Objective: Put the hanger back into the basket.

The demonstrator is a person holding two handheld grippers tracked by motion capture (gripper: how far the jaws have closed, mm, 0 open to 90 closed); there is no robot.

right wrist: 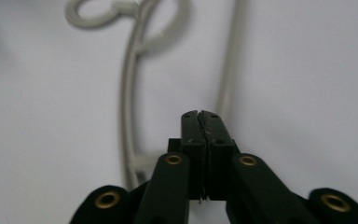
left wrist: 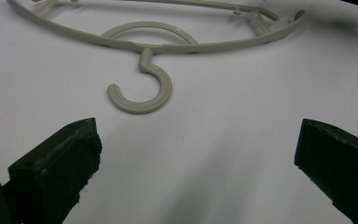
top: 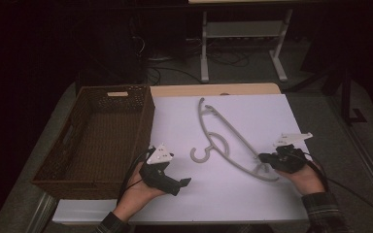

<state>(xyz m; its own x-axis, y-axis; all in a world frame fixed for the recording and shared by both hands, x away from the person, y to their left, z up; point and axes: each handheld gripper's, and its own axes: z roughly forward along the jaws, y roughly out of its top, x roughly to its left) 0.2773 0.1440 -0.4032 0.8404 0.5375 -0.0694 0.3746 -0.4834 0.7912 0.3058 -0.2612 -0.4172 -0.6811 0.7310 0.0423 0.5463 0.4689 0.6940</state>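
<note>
Black padded fingers (left wrist: pixel 56 170) face curved grey plastic hanger (left wrist: pixel 142 88).

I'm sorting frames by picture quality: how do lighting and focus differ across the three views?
High view: dim and grainy, room behind nearly black, the white sheet brightest. Left gripper view: evenly lit, the hanger sharp, a soft shadow falling between the open jaws. Right gripper view: the shut jaws are sharp, the hanger beyond them blurred.

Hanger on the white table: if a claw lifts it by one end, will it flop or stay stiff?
The hanger looks like moulded plastic, so it is probably stiff and light. Held at one end it would likely swing or tilt. Its smooth thin bar may slip in the right claw.
</note>
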